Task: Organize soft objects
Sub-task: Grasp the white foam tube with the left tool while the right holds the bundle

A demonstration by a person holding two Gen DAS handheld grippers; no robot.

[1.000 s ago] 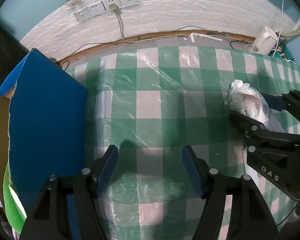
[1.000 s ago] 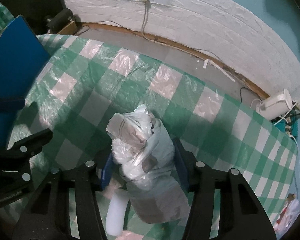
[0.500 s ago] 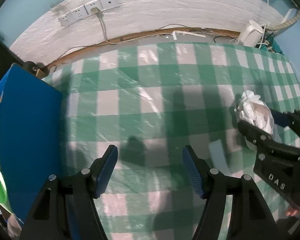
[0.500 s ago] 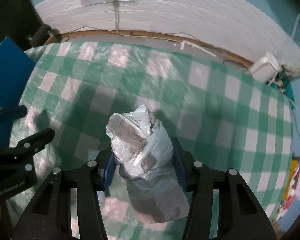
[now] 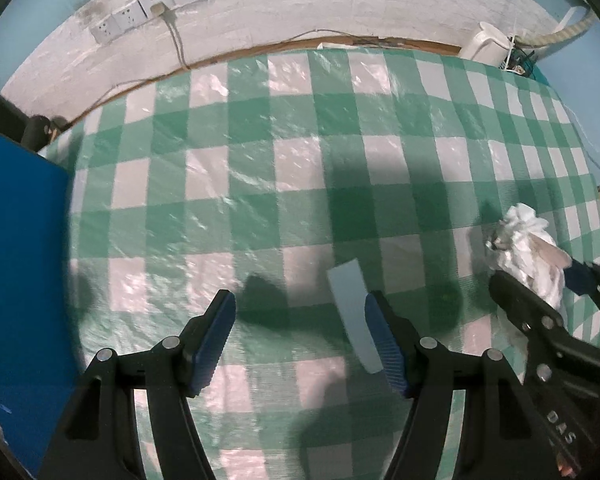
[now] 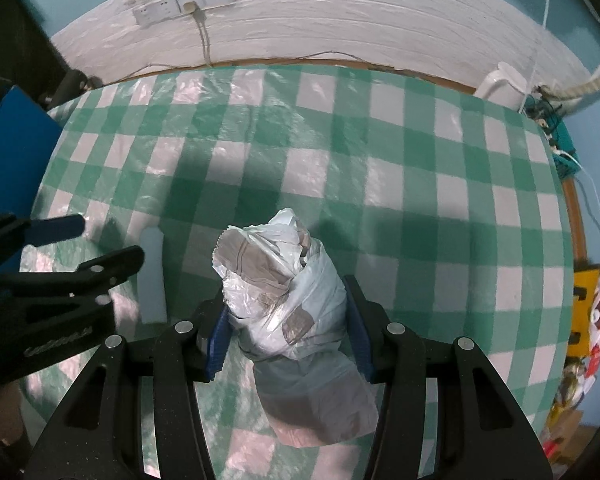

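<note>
**Bag squeezed in the right gripper, left gripper holding nothing**

While the right gripper [image 6: 286, 334] hangs over the checked surface [image 6: 400, 184], its two blue pads squeeze a crumpled white plastic bag [image 6: 288, 296] from both sides. The bag is stuffed and lumpy, and its scrunched top sticks out past the fingertips. Its bottom end bulges back toward the camera. In the left wrist view the same bag [image 5: 528, 248] shows at the right edge, pinched in the black fingers.

The left gripper [image 5: 300, 336] points down at the green and white cloth with its jaws spread apart and nothing gripped. A flat pale strip [image 5: 354, 312] lies on the cloth just beside its right pad; it may be a bit of plastic or paper, but the view is too blurry to tell. A blue board [image 5: 20, 260] stands at the left edge of the surface. White wall sockets [image 6: 184, 4] sit on the wall behind.
</note>
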